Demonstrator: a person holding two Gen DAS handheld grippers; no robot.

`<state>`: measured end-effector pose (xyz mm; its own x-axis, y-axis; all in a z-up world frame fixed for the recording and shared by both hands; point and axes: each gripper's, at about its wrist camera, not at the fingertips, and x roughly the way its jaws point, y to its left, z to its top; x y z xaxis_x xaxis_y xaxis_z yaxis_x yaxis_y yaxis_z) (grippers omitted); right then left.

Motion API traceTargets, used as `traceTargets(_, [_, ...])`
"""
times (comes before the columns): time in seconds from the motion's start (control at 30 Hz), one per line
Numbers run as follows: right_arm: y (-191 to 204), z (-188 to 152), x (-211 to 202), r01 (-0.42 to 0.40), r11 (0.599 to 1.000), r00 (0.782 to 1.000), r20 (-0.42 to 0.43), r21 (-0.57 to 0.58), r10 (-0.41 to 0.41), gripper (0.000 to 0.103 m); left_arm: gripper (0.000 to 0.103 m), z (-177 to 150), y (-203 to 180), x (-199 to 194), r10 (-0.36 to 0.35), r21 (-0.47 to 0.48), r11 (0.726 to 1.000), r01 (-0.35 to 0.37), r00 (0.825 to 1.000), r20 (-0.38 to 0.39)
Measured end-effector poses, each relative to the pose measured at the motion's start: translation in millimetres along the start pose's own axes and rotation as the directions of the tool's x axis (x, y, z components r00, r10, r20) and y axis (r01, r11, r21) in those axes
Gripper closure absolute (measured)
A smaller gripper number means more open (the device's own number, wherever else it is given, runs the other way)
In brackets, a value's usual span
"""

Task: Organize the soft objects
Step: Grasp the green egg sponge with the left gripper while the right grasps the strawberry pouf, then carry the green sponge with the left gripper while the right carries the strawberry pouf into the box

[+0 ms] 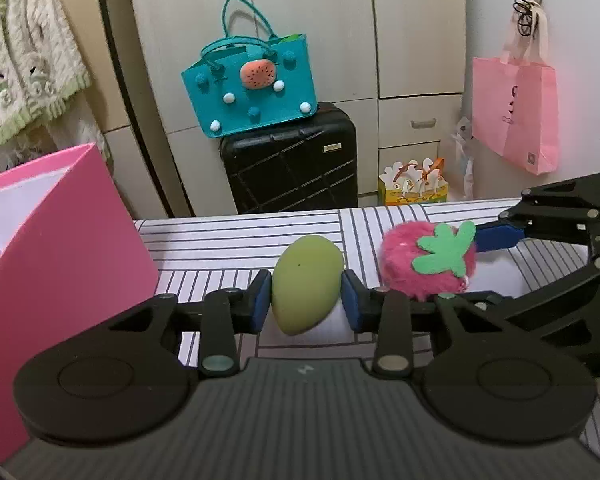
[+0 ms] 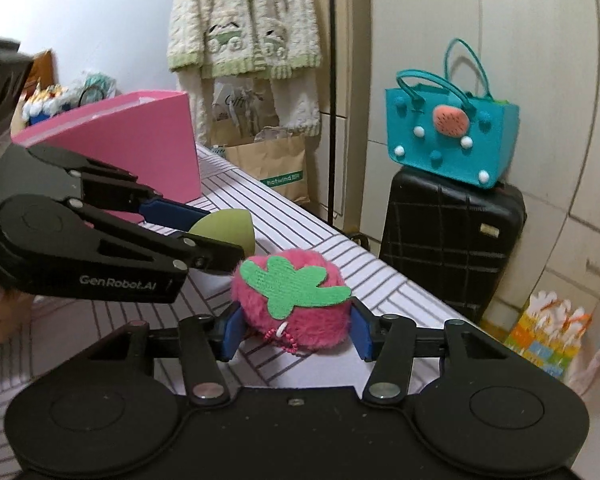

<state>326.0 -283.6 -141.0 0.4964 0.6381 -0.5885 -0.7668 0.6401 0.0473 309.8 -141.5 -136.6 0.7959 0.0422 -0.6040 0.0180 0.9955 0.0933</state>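
Note:
A green soft mango (image 1: 306, 283) sits between the blue pads of my left gripper (image 1: 306, 300), which is shut on it just above the striped cloth. A fuzzy pink strawberry with a green felt leaf (image 2: 290, 300) sits between the pads of my right gripper (image 2: 296, 330), which is shut on it. In the left wrist view the strawberry (image 1: 426, 264) is right of the mango, with the right gripper's fingers (image 1: 496, 238) reaching in from the right. In the right wrist view the left gripper (image 2: 208, 232) holds the mango (image 2: 228, 228) just behind the strawberry.
An open pink box (image 1: 60, 248) stands at the left on the striped table (image 1: 228, 240); it also shows in the right wrist view (image 2: 140, 144). Beyond the table edge are a black suitcase (image 1: 292, 168) with a teal bag (image 1: 252, 88), wardrobes and a hanging pink bag (image 1: 516, 112).

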Motion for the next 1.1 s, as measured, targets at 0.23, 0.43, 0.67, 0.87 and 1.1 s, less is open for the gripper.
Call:
traceTargets(0.23, [16, -6, -19, 0.042, 0.996, 0.999, 0.005, 0.074, -0.042, 0.045, 0.067, -4, -4, -17, -0.018, 0.015, 1.0, 0.017, 0.999, 0.035])
traceTargets(0.43, [39, -6, -43, 0.097, 0.989, 0.995, -0.013, 0.113, -0.096, 0.045, 0.067, -7, 0, -50, -0.093, -0.02, 0.995, 0.094, 0.994, 0.059])
traceTargets(0.67, [67, -10, -70, 0.162, 0.968, 0.986, -0.062, 0.191, -0.153, 0.045, 0.067, -20, 15, -97, -0.184, -0.045, 0.981, 0.188, 0.979, 0.085])
traceTargets(0.87, [95, -15, -91, 0.202, 0.947, 0.978, -0.104, 0.25, -0.181, 0.045, 0.067, -36, 34, -132, -0.246, -0.044, 0.967, 0.251, 0.964, 0.099])
traceTargets(1.1, [128, -18, -117, 0.182, 0.93, 0.981, -0.115, 0.32, -0.153, 0.045, 0.067, -52, 56, -177, -0.336, 0.025, 0.942, 0.335, 0.937, 0.092])
